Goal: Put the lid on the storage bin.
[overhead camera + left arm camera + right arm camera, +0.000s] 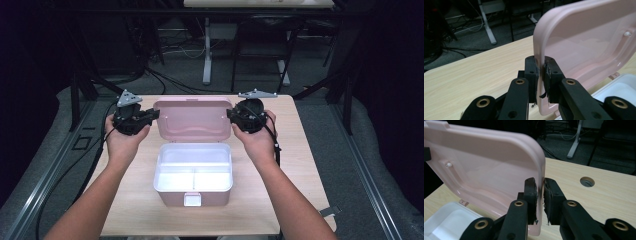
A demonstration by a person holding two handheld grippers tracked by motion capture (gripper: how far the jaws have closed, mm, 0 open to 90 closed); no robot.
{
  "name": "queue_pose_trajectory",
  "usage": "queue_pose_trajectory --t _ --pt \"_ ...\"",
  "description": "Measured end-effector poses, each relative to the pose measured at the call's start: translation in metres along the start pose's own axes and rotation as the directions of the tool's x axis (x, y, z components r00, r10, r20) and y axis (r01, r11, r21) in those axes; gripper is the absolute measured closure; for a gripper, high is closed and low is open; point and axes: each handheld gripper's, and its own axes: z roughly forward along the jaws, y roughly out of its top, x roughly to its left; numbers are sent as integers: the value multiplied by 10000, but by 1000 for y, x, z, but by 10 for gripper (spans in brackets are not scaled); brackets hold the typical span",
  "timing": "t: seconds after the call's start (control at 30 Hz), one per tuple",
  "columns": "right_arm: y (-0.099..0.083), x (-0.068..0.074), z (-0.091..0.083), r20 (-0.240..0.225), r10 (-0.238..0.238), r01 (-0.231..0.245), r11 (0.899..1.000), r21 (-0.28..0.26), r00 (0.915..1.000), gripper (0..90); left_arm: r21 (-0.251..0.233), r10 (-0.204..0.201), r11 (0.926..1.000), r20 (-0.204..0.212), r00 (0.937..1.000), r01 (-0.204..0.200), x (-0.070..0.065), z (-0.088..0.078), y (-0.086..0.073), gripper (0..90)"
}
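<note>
High view: left claw (153, 114) and right claw (231, 114) each pinch a side edge of the pink lid (192, 117), standing up behind the box (193, 175). Move both together, slowly, so it won't twist.

The raised pink lid (192, 119) walls off the desk's (295, 150) back; bare desktop lies open on both sides of the open box (193, 175).
</note>
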Motion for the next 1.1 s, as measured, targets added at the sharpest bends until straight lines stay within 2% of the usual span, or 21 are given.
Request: queue_pose_trajectory --t 0.07,0.2,0.23,0.27,0.37,0.4,0.47,0.5,0.73,1.1 --pt "2 1 -1 -86 -14 12 9999 -152 10000 796 -107 -147 9998 221 9996 150 1 -4 4 807" --pt "5 3 -7 -209 -221 215 9993 -311 9995 788 -113 91 9999 244 9997 -88 -2 -9 10 802" --pt "6 2 -8 -366 -256 245 9993 -284 9990 784 -82 141 9999 230 9996 -140 -2 -10 10 802" --pt "6 3 -8 -246 -299 290 9990 -351 9993 781 -73 187 9998 234 9996 -186 -3 -11 10 802" --pt "6 3 -11 -337 -391 379 9987 -344 9987 773 -139 195 9997 325 9993 -191 -2 -14 10 794" --pt "6 3 -12 -514 -429 410 9984 -379 9978 770 -171 203 9997 319 9993 -197 -2 -14 10 790" --pt "6 3 -12 -451 -446 428 9982 -414 9980 765 -224 201 9996 325 9993 -194 -2 -16 11 788" --pt "6 2 -13 -591 -471 446 9981 -436 9971 760 -255 197 9995 388 9991 -187 -2 -17 11 785" --pt "7 1 -20 -706 -468 415 9963 -747 9964 737 -380 63 9993 664 9978 -38 -2 -22 12 759" --pt "8 3 -27 -858 -620 550 9951 -824 9944 727 -389 128 9992 728 9973 -100 -3 -25 11 740"
